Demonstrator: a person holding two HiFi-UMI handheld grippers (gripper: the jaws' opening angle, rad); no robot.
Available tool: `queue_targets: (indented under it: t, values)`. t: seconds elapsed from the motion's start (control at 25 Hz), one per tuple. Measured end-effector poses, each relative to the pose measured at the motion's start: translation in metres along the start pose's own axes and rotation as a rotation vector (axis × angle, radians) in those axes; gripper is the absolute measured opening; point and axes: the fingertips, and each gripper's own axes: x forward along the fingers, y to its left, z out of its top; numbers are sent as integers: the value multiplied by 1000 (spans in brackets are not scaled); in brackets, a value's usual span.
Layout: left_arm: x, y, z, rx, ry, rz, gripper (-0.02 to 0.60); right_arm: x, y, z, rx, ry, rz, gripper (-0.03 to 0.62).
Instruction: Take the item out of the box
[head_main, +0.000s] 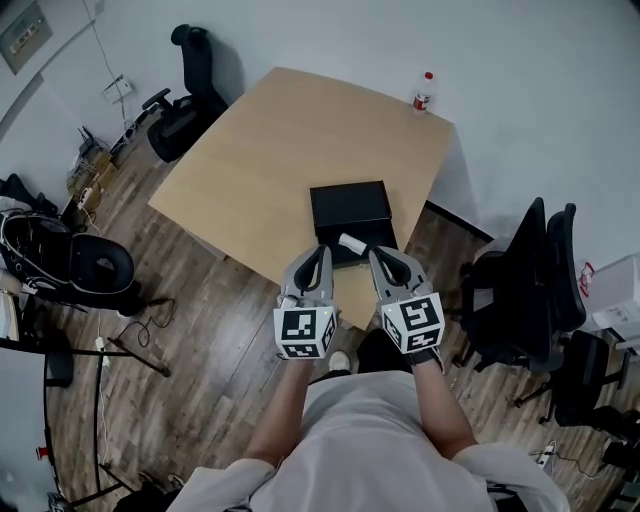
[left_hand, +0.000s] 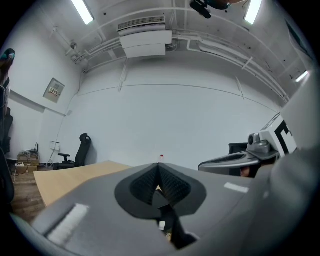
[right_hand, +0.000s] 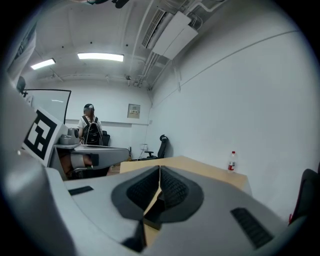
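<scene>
box: black box on the tabletop, beside its right edge, toward the near corner.
item: small white item at the box's near edge. Can't tell whether it lies in or on the box.
left hand-held gripper: jaws pressed together, nothing pinched. Tip just left of the white item, contact unclear.
right hand-held gripper: jaws pressed together, nothing pinched. Tip just right of the white item, contact unclear.
head view only: the box, the white item, and both forearms of the person holding the grippers side by side at the tabletop's near corner.
left gripper view only: air-conditioning unit on the ceiling. It also shows the right hand-held gripper side-on at its right edge.
right gripper view only: person with a backpack standing across the room, seen past the left hand-held gripper at that view's left.
all three views: red-capped bottle upright at the tabletop's far right corner, and a black office chair on the floor off the far left edge.
</scene>
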Motion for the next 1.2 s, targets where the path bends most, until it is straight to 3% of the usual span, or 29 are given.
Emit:
queue_targets:
  t: [0.36, 0.56, 1.2]
  values:
    - [54, 18, -19, 5, 12, 8, 8, 44, -26, -35, -30, 90, 61, 14]
    - [81, 23, -36, 21, 57, 7, 8, 76, -48, -71, -12, 182, 110, 14]
    - [155, 58, -77, -27, 152, 24, 8, 152, -54, -175, -76, 522, 320, 14]
